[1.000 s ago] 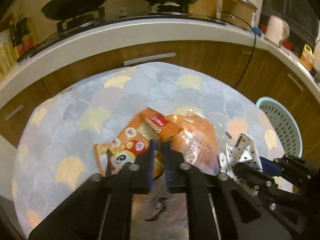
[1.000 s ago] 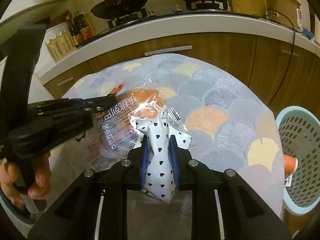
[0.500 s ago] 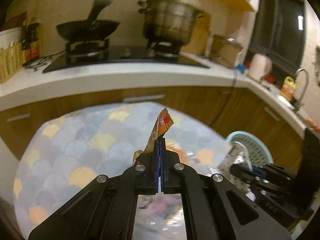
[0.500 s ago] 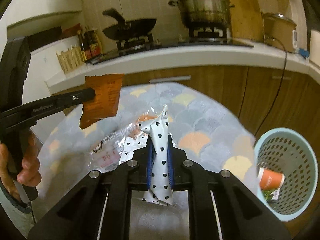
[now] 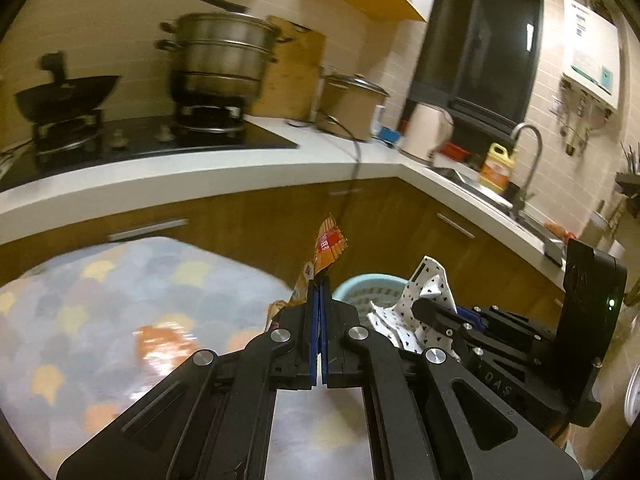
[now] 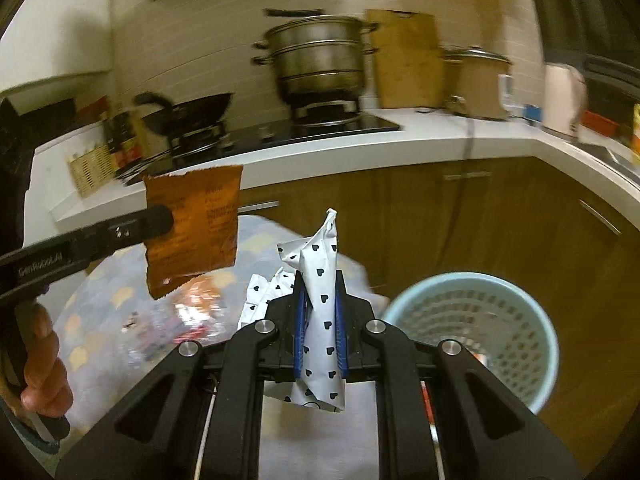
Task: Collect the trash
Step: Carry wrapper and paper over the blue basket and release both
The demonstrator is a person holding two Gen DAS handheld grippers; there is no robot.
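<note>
I count two wrappers off my claws: one orange [image 6: 192, 228], one white heart-print [image 6: 322, 308]. One clear bag [image 5: 160, 346] below-left, one blue basket [image 6: 472, 336] right.

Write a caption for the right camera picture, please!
Right gripper lifts heart-print wrapper near blue basket.

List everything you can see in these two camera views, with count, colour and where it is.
orange snack wrapper: 1, orange, held in the air by the left gripper
patterned wrapper: 1, white with dark hearts, held by the right gripper
clear wrapper: 1, transparent with orange, lying on the table
basket: 1, light blue, on the floor right of the table
table: 1, pastel scallop-pattern cloth
steamer pot: 1, steel, on the stove
wok: 1, black, on the stove
kettle: 1, pale, on the counter
left gripper: 1, black, shut
right gripper: 1, black, shut
</note>
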